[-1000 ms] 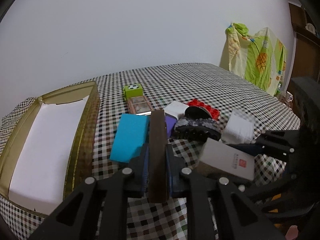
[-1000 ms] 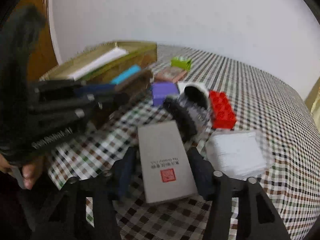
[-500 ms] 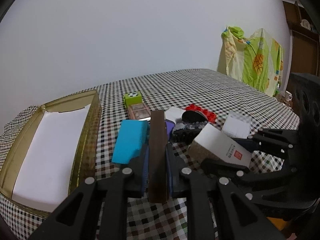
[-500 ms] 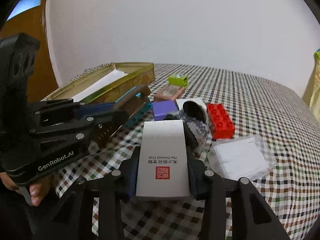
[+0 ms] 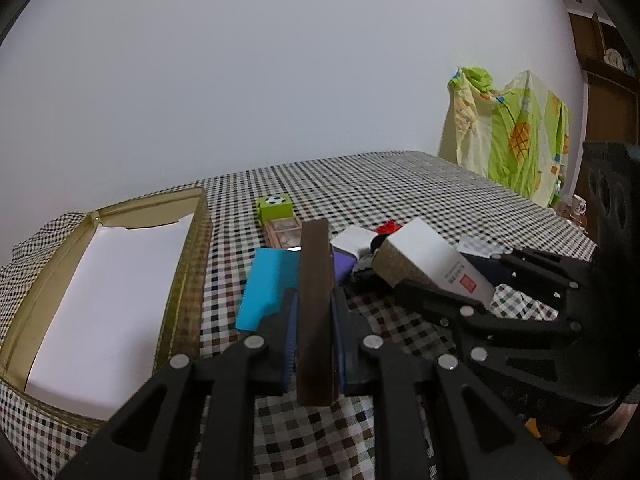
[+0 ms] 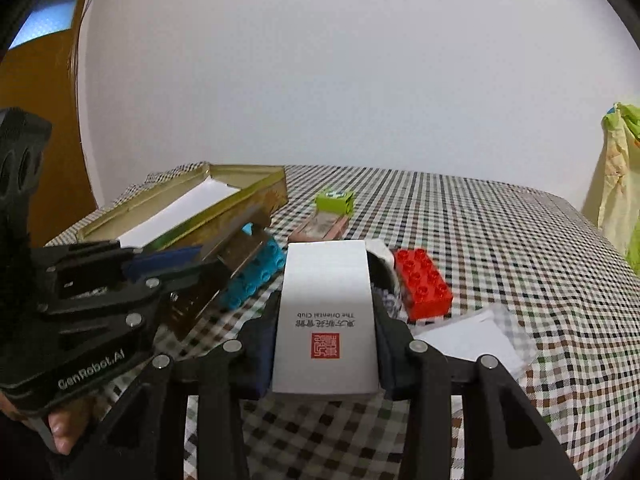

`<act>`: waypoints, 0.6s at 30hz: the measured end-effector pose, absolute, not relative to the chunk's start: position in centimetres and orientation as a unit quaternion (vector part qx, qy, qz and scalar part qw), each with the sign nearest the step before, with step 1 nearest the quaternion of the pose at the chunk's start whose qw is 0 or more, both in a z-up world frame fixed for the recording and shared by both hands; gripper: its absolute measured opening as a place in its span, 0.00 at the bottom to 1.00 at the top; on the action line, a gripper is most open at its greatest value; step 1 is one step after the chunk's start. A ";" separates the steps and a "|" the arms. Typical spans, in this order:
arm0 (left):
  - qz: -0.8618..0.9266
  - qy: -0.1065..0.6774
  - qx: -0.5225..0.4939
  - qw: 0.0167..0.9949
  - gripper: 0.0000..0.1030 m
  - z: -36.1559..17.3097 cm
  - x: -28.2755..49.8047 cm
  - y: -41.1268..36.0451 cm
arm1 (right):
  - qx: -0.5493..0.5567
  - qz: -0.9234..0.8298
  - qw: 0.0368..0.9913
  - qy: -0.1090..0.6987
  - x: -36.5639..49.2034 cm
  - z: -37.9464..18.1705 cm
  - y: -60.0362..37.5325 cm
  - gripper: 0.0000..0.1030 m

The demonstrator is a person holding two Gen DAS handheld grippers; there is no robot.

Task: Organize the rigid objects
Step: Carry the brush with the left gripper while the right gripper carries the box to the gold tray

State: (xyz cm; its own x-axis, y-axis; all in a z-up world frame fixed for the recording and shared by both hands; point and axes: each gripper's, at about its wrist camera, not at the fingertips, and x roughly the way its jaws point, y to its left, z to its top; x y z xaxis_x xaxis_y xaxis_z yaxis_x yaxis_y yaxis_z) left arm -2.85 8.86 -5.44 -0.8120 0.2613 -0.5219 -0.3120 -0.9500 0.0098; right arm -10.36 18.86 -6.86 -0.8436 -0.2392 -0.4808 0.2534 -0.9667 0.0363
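My left gripper (image 5: 314, 300) is shut on a thin dark brown box (image 5: 315, 308), held edge-up above the checked cloth; it also shows in the right wrist view (image 6: 224, 268). My right gripper (image 6: 326, 312) is shut on a white box with a red seal (image 6: 326, 312), lifted off the table; the box shows in the left wrist view (image 5: 432, 262). An open gold tin lined with white (image 5: 100, 292) lies at the left, also in the right wrist view (image 6: 188, 208). A blue brick (image 5: 268, 280), a red brick (image 6: 422, 282) and a green cube (image 5: 274, 208) lie on the cloth.
A pink flat case (image 6: 320, 228), a purple block (image 5: 344, 266), a white cup-like item (image 6: 380, 256) and a clear bag with white paper (image 6: 476, 340) lie near the pile. A yellow-green cloth (image 5: 516, 136) hangs at the far right. A wooden door (image 6: 36, 116) stands left.
My right gripper has closed on the white box and lifted it off the cloth. My left gripper with the brown box has risen a little.
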 end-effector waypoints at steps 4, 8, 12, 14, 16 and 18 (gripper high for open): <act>0.953 0.044 -0.261 0.146 0.14 -5.3 -2.8 8.6 | 0.234 -0.965 0.119 0.017 -10.1 -6.4 18.7 0.42; 0.956 0.042 -0.254 0.138 0.14 -5.1 -2.7 8.3 | 0.224 -0.968 0.115 0.012 -10.1 -5.9 18.8 0.42; 0.960 0.040 -0.244 0.129 0.14 -4.7 -2.7 7.8 | 0.219 -0.969 0.114 0.011 -10.2 -5.7 18.5 0.42; 0.963 0.040 -0.237 0.124 0.14 -4.4 -2.5 7.7 | 0.219 -0.969 0.115 0.011 -10.4 -5.6 18.5 0.42; 0.965 0.042 -0.229 0.121 0.14 -4.2 -2.2 7.5 | 0.217 -0.969 0.115 0.011 -10.7 -5.6 18.2 0.42; 0.966 0.044 -0.224 0.119 0.14 -4.1 -2.0 7.3 | 0.216 -0.970 0.115 0.011 -10.8 -5.6 18.1 0.42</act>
